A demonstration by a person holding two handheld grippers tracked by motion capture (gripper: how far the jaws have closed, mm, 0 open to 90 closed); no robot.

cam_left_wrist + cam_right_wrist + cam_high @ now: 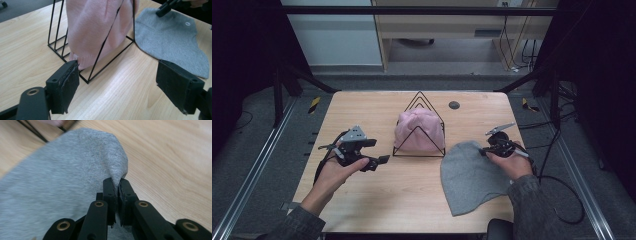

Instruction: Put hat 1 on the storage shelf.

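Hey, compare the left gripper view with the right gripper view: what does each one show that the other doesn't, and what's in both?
Left gripper view alone: the pink hat sitting in the rack, and the left hand-held gripper, jaws wide apart with nothing between them.

Right gripper view alone: the right hand-held gripper shut on a pinched fold of the grey hat.

Both: the grey hat, the black wire rack and the wooden table.

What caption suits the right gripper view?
Right tongs shut on the edge of a grey beanie over a wooden table.
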